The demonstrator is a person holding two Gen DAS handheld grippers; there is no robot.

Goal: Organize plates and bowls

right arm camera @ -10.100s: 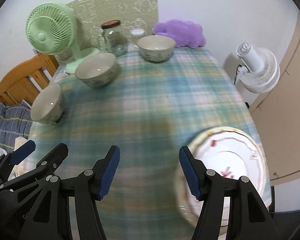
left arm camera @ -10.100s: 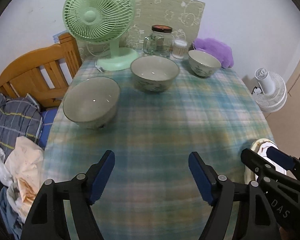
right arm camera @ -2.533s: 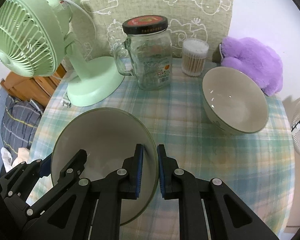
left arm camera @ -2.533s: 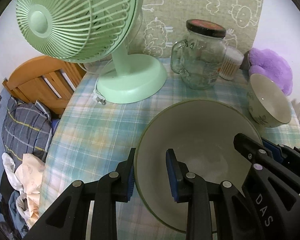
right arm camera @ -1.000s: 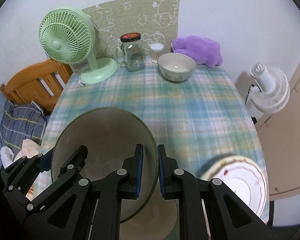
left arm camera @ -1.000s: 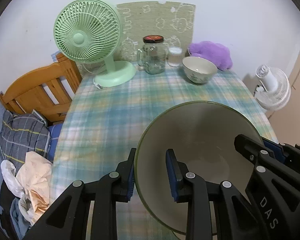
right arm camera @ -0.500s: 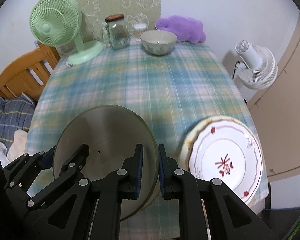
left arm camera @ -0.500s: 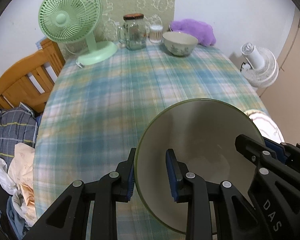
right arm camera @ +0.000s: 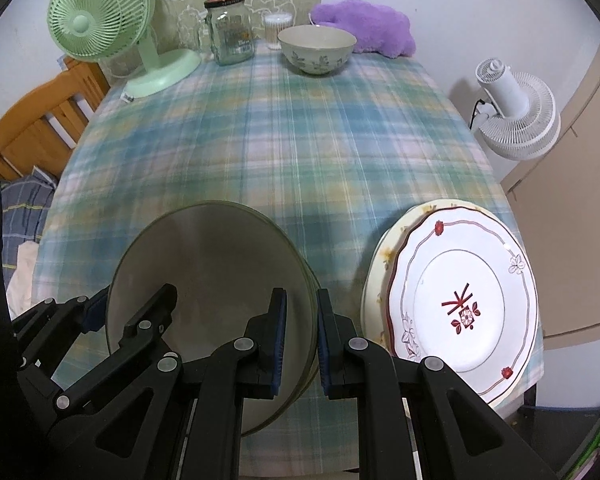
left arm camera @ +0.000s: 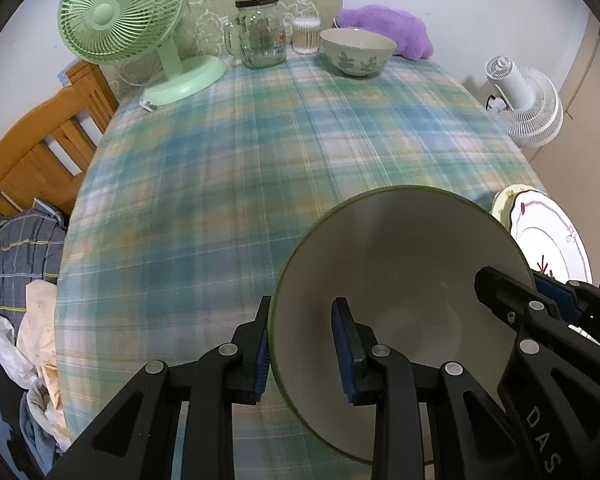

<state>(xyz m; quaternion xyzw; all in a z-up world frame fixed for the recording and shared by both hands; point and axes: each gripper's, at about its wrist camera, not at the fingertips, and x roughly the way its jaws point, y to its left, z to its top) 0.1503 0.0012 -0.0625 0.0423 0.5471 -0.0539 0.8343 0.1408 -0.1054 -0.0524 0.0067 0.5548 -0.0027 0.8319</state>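
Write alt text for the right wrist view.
The right gripper and left gripper clamp opposite rims of a large pale bowl over a plaid tablecloth, beside stacked plates. A smaller bowl, jar and green fan stand behind.

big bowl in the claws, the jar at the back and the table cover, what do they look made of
Big bowl: likely glazed ceramic; smooth cream inside with a soft sheen and a thin green rim. Jar: clear glass, since you can see through it, with a dark lid that may be metal. Table cover: woven plaid fabric, matte, draping over the edge.
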